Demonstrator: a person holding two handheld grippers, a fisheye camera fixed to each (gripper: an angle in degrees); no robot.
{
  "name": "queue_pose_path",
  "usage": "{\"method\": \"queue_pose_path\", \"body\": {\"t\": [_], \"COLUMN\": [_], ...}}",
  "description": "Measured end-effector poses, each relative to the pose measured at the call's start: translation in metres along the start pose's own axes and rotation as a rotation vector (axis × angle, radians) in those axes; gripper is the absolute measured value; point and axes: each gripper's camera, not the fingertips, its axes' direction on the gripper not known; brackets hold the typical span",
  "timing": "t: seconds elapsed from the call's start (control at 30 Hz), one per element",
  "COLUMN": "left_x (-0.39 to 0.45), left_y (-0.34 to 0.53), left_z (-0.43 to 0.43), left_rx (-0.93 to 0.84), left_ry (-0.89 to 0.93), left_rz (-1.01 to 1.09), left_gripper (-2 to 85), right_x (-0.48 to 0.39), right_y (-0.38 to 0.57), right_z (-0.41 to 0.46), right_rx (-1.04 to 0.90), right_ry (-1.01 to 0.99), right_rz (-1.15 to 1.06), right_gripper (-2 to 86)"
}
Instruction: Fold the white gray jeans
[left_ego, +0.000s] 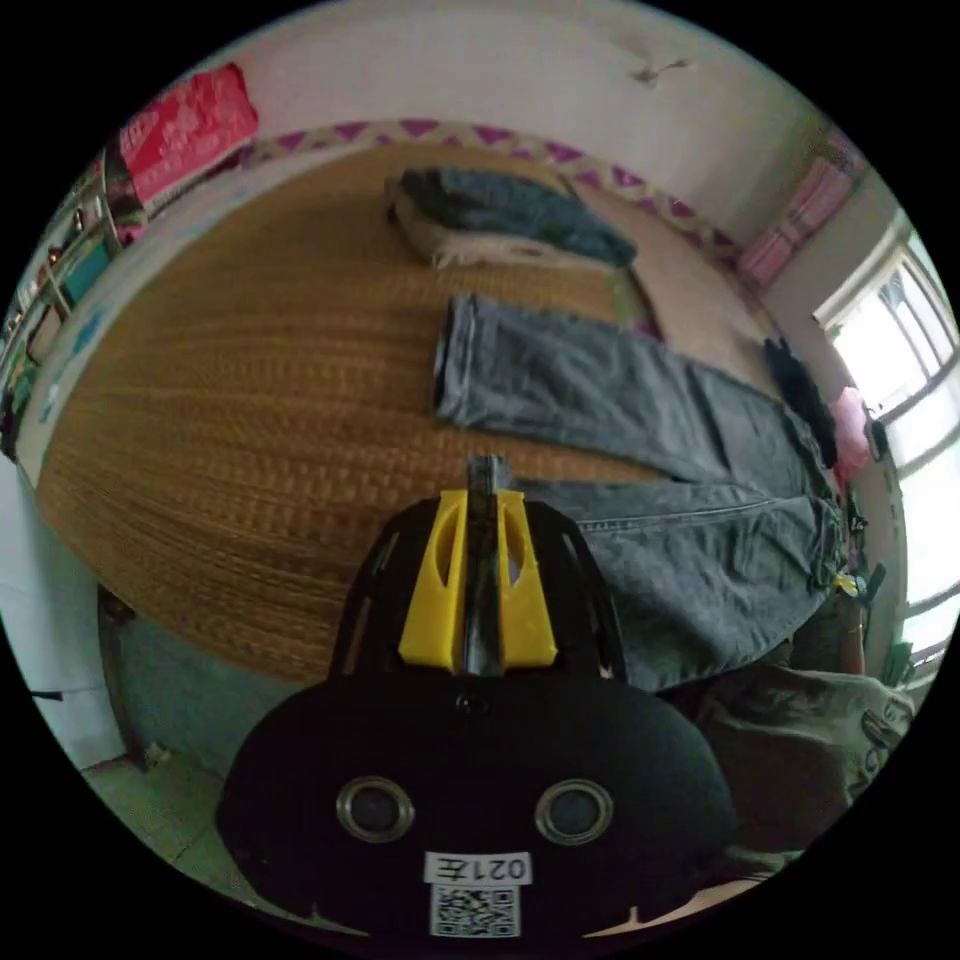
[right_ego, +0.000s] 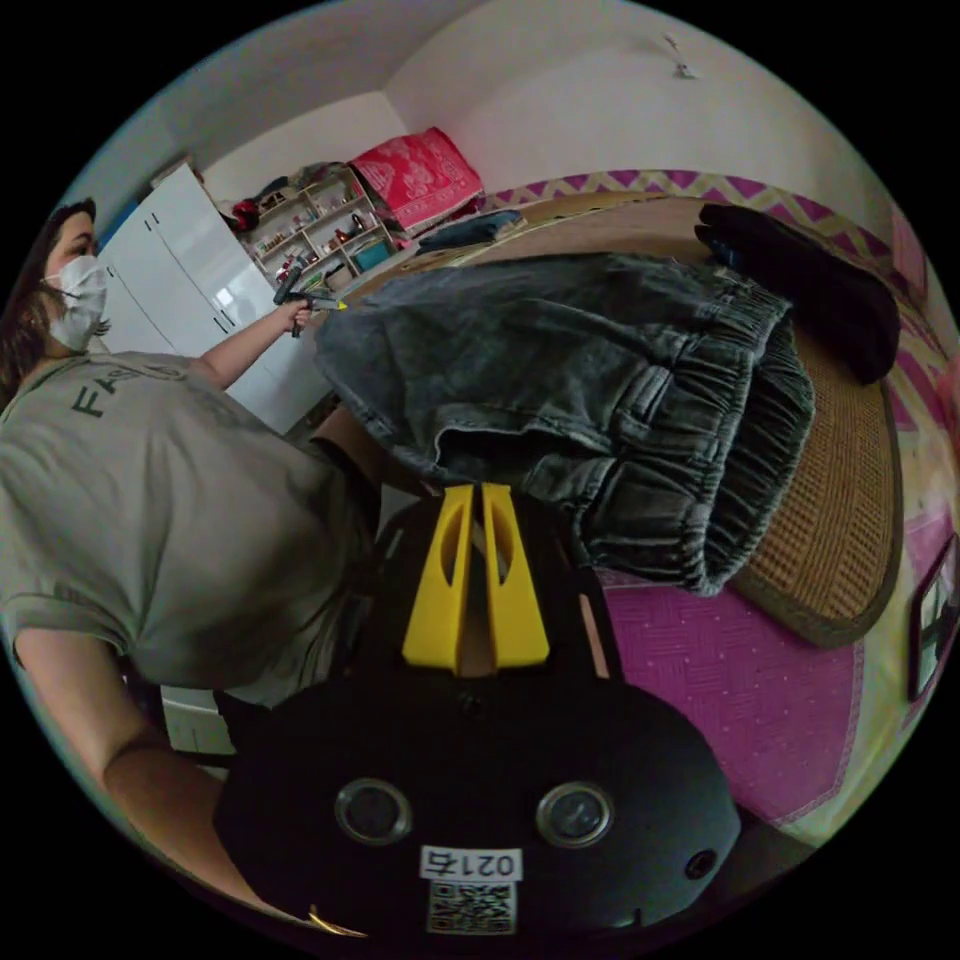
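Observation:
The grey jeans (left_ego: 700, 560) are spread along a woven mat (left_ego: 250, 400) on a bed. One leg (left_ego: 560, 380) lies flat. The hem of the other leg is pinched between the yellow jaws of my left gripper (left_ego: 487, 480), which is shut on it near the mat's edge. In the right gripper view the jeans (right_ego: 560, 340) hang lifted, with the elastic waistband (right_ego: 720, 430) drooping open. My right gripper (right_ego: 478, 495) is shut on the waist edge. The left gripper (right_ego: 300, 295) is held far off in the person's outstretched hand.
A folded pile of clothes (left_ego: 510, 215) lies at the far end of the mat. A black garment (right_ego: 800, 280) sits on the mat beyond the waistband. The person's torso (right_ego: 170, 520) is close beside the right gripper. A pink sheet (right_ego: 720, 690) shows past the mat's edge.

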Motion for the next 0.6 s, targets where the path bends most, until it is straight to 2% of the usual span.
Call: {"method": "queue_pose_path", "body": {"t": [0.03,0.17,0.27,0.33,0.43,0.6], "left_x": [-0.007,-0.012,-0.014,-0.014,-0.006,0.011], "left_y": [0.001,-0.001,-0.004,-0.011,-0.024,-0.044], "left_z": [-0.004,0.002,0.005,0.008,0.010,0.015], "left_rx": [0.109,0.115,0.128,0.115,0.073,0.005], "left_ry": [0.052,0.082,0.104,0.111,0.077,-0.002], "left_rz": [-0.022,-0.005,0.005,0.002,0.015,0.065], "left_gripper": [4.6,4.9,4.9,4.8,4.8,4.8], "right_x": [-0.003,-0.016,-0.025,-0.018,0.014,0.110], "right_y": [0.002,0.010,0.012,0.001,-0.031,-0.079], "right_z": [-0.001,-0.024,-0.063,-0.080,-0.073,-0.056], "right_rx": [0.018,0.044,0.167,0.283,0.264,0.164], "right_ry": [0.002,-0.031,-0.042,0.135,0.345,0.343], "right_rz": [0.006,-0.022,-0.069,-0.003,0.128,0.449], "right_gripper": [-0.3,-0.6,0.0,2.1,6.7,14.0]}}
